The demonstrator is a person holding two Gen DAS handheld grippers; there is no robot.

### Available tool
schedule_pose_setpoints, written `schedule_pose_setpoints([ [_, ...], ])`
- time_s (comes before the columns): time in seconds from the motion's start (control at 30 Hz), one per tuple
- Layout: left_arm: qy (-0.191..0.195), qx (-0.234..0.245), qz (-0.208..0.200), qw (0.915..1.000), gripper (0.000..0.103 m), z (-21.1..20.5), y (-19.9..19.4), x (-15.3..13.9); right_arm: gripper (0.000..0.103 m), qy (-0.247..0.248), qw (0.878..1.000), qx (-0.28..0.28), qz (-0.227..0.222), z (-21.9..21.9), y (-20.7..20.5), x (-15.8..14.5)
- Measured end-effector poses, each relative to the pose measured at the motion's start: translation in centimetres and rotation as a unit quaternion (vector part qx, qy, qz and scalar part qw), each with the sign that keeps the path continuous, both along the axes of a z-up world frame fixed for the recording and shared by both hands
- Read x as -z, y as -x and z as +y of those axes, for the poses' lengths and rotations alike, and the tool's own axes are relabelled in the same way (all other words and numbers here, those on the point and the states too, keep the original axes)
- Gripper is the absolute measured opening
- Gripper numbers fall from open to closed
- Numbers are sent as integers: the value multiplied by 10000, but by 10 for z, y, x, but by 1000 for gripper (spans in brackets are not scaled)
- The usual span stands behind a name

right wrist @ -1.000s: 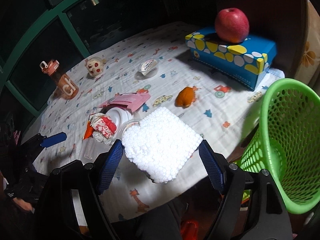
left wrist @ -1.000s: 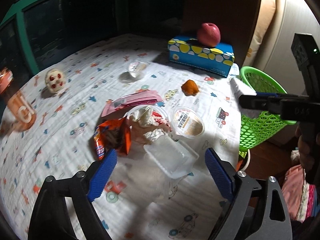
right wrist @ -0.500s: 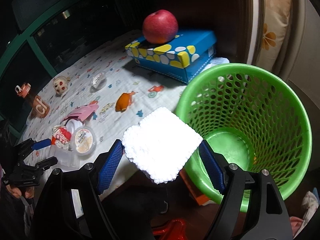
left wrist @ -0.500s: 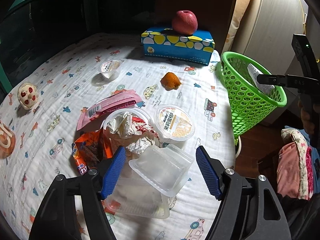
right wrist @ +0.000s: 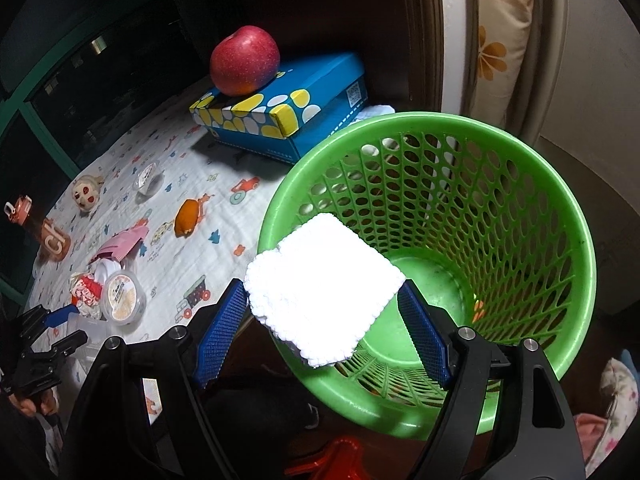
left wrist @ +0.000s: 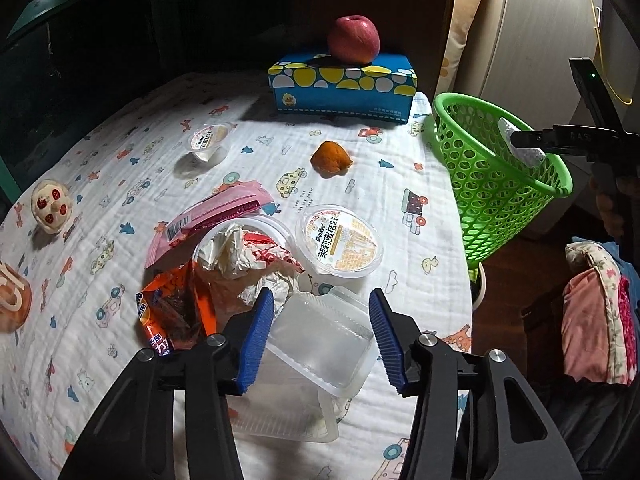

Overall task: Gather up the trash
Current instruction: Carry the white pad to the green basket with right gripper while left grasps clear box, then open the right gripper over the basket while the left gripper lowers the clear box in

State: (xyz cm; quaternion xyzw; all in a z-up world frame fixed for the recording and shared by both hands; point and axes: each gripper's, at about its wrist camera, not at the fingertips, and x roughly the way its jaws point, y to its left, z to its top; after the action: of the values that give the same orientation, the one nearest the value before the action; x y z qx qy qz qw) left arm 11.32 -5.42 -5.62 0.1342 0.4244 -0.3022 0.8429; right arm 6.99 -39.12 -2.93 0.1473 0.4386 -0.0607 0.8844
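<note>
A: Nearest on the left?

B: Left hand-held gripper (left wrist: 320,295), jaws just now closing, set astride a clear plastic tray (left wrist: 320,344). Blue pads right at its two sides; pressing or not, cannot tell.

A: And the tray itself?

B: Tilted, resting on a second clear container (left wrist: 280,412) at the near edge of the bench (left wrist: 120,168), on a white cloth printed with little cars.

A: Right side?

B: Right hand-held gripper (right wrist: 322,285) clamped on a white foam piece (right wrist: 320,264), held above the near rim of the green basket (right wrist: 440,128), partly over its mouth. Basket off the bench edge, beside it.

A: Behind the tray?

B: Orange snack bag (left wrist: 172,312) to its left, touching a bowl of crumpled wrappers (left wrist: 248,256). Sealed round cup (left wrist: 340,244) just beside the bowl. Pink packet (left wrist: 216,212) behind the bowl.

A: Farther on?

B: Orange peel (left wrist: 330,156), apart from the rest. Small jelly cup (left wrist: 208,140) to its left. At the far edge a blue tissue box (left wrist: 344,84), red apple (left wrist: 354,38) on top.
</note>
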Motion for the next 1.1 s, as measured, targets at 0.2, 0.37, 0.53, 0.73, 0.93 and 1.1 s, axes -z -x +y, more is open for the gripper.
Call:
schedule_pose_setpoints([
  [0.2,-114,195,-67,9997,50,-3,8,-2,77,-26,10000,47,32,-3,1,3],
  [0.37,-231,308,22,9993,61,-3,8,0,77,-18,10000,57,40,-4,1,3],
  [0.53,-413,451,28,9981,56,-4,8,6,77,0,9999,88,68,-6,1,4],
  [0.73,-317,445,-77,9985,51,-5,15,1,77,-3,9998,170,100,-13,3,6],
  [0.93,18,359,-67,9993,50,-4,24,-17,78,45,9996,268,96,-22,6,6],
  [1.1,363,312,-49,9988,50,-12,26,-38,78,45,9995,301,76,-29,10,7],
])
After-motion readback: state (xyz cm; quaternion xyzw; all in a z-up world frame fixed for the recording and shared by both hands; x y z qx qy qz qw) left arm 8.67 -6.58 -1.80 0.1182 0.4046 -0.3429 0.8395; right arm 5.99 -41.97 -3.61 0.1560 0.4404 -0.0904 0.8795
